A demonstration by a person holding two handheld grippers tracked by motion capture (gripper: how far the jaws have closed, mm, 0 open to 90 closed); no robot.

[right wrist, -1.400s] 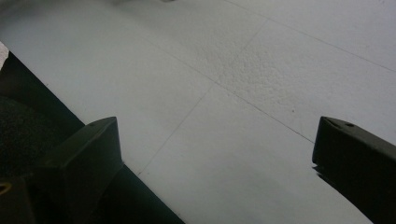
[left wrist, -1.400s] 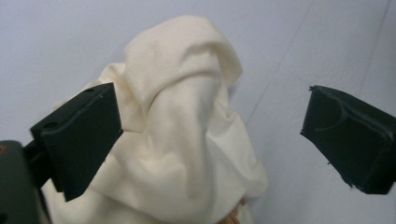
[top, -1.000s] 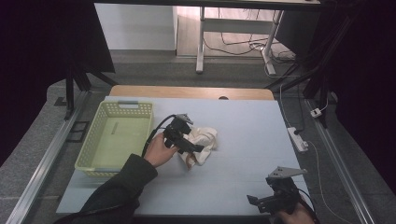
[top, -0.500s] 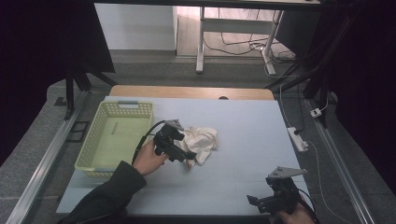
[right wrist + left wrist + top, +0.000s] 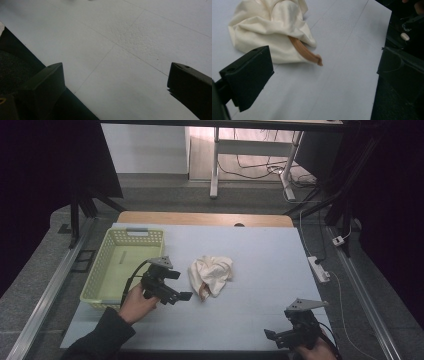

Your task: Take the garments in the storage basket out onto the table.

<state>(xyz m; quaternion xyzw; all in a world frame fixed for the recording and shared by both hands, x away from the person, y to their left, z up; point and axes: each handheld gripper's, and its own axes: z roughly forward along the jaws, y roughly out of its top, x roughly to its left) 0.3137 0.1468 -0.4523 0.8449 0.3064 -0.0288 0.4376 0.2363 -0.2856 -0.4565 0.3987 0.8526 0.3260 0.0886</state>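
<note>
**A:** So what's the setup? Pale blue foam-looking tabletop (image 5: pixel 260 270) with faint seams, wood strip along the far edge, grey floor (image 5: pixel 40 270) and cables behind.

**B:** Yep. Crumpled cream cloth (image 5: pixel 211 274) mid-tabletop, yellow basket (image 5: pixel 107 265) far left. Left tool (image 5: pixel 180 296) just beside the cloth, jaws spread, empty. Right tool (image 5: pixel 270 335) released too, near corner.

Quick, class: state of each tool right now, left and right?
Left tool: open, holding nothing, beside the cream cloth.
Right tool: open, holding nothing, over the bare table.
</note>
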